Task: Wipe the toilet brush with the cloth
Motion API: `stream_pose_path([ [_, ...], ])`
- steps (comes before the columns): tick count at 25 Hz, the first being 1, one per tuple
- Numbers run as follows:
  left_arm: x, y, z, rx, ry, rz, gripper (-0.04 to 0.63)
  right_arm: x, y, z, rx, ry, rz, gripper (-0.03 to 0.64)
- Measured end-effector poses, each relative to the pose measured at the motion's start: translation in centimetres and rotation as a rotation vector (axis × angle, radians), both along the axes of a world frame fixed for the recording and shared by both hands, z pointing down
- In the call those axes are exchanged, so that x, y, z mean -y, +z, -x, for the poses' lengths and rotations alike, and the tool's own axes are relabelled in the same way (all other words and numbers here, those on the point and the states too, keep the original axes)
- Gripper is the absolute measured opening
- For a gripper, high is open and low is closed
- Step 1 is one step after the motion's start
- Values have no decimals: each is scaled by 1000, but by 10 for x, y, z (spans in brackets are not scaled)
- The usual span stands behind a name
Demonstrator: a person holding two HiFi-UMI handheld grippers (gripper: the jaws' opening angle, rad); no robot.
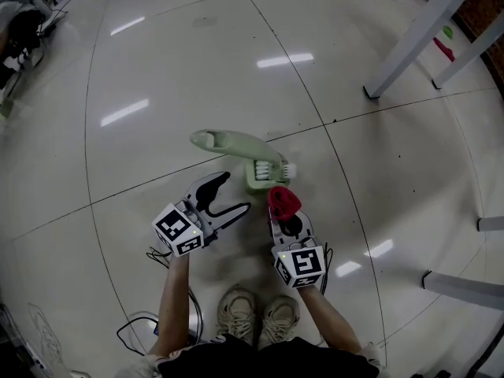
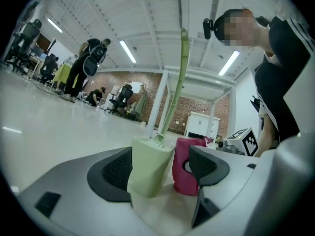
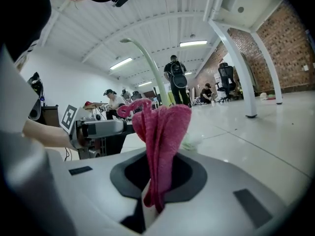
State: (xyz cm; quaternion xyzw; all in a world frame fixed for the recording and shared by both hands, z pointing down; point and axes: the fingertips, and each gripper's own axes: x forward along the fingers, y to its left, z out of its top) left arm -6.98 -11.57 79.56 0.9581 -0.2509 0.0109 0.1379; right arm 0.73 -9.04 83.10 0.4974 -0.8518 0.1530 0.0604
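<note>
Your right gripper [image 1: 285, 219] has its jaws clamped shut on the pink cloth [image 3: 160, 132], which stands bunched above them. Your left gripper [image 1: 236, 192] is spread wide and grips nothing. The pale green toilet brush [image 1: 236, 142] stands in its holder [image 2: 150, 166] on the floor [image 1: 157, 69], framed between those jaws, and the nearer pad [image 2: 118, 168] seems just clear of it.

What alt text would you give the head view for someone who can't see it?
Seen from above, a person holds two grippers over a shiny floor: the right gripper clamps a red cloth, the left gripper is open, both pointing at a green toilet brush. The person's shoes show below.
</note>
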Motion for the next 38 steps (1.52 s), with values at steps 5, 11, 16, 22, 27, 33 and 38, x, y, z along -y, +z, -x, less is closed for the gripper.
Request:
stream_pose_path([
  [5,3,-5,18,2,-31,-13,347,2,0,18,1,-30,7,31],
  [11,0,-3,28,9,-42,-4,347,4,1,47,-7,-93,8,31],
  [16,0,-1,43,11,-68,3,347,10,-1,75,7,-156,0,31],
  [22,9,-35,62,-73,-121,-57,347,3,-28,89,51,-197,-43,31],
  [27,11,-98,52,-134,-85,-202,342,-10,-48,72,109,-172,-42,31],
  [33,-1,-179,32,-175,104,-318,2,-15,-64,43,107,-130,-61,31],
  [38,8,-226,23,-81,83,-446,28,-15,-106,3,110,-61,-96,31],
])
